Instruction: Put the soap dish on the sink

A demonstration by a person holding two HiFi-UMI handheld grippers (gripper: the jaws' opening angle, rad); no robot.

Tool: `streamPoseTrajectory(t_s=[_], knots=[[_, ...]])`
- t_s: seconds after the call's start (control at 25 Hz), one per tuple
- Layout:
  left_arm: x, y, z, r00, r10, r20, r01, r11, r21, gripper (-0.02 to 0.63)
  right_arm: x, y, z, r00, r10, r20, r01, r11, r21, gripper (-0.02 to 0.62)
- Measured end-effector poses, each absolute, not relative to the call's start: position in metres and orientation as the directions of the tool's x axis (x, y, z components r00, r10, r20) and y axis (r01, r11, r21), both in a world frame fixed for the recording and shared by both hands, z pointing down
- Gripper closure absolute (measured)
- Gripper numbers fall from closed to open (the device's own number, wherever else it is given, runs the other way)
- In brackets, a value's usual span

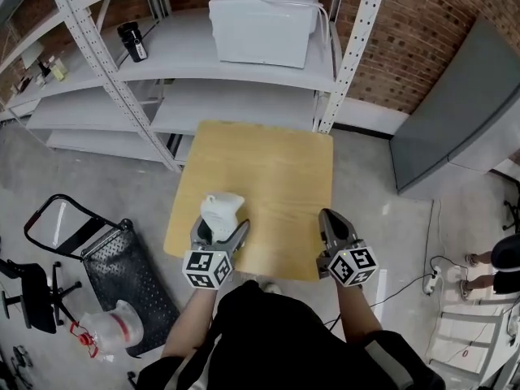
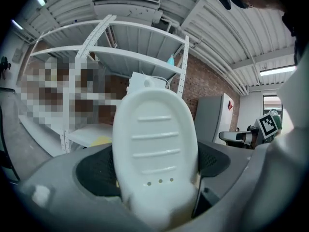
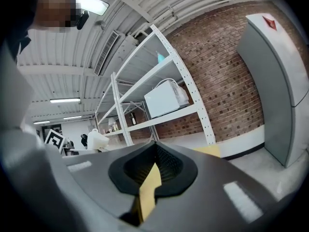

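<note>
A white oval soap dish (image 1: 221,211) with ribs and small drain holes stands upright between the jaws of my left gripper (image 1: 220,231), which is shut on its lower end. This is over the near left part of a small wooden table (image 1: 268,177). In the left gripper view the soap dish (image 2: 154,144) fills the middle, clamped by the left gripper (image 2: 157,180). My right gripper (image 1: 331,227) hovers at the table's near right edge with its jaws together and nothing in them. The right gripper (image 3: 153,174) shows only a thin slit, with the soap dish (image 3: 99,140) far to its left.
White metal shelving (image 1: 162,63) stands behind the table and carries a white boxy appliance (image 1: 262,21). A grey cabinet (image 1: 459,112) leans against the brick wall on the right. A black hand cart (image 1: 110,258) lies on the floor at left. A person's feet (image 1: 487,270) show at far right.
</note>
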State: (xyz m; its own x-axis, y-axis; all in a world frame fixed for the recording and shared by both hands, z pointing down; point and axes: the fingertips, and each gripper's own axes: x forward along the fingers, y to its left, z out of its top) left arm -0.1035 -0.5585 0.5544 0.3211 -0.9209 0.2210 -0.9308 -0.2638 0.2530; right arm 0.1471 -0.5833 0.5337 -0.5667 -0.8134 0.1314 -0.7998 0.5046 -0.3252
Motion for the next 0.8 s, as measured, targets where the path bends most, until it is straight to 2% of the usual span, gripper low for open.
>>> streamPoseTrajectory(t_s=[0.4, 0.8], knots=[[-0.115, -0.561, 0.647, 0.34, -0.805, 0.487, -0.935, -0.236, 0.263, 0.137, 0.121, -0.584, 0.601, -0.55, -0.777, 0.307, -0.817, 0.423, -0.393, 0.591], [-0.112, -0.565, 0.729, 0.372, -0.67, 0.643, -0.928, -0.273, 0.252, 0.137, 0.098, -0.576, 0.673, -0.513, -0.718, 0.47, -0.851, 0.352, -0.39, 0.591]])
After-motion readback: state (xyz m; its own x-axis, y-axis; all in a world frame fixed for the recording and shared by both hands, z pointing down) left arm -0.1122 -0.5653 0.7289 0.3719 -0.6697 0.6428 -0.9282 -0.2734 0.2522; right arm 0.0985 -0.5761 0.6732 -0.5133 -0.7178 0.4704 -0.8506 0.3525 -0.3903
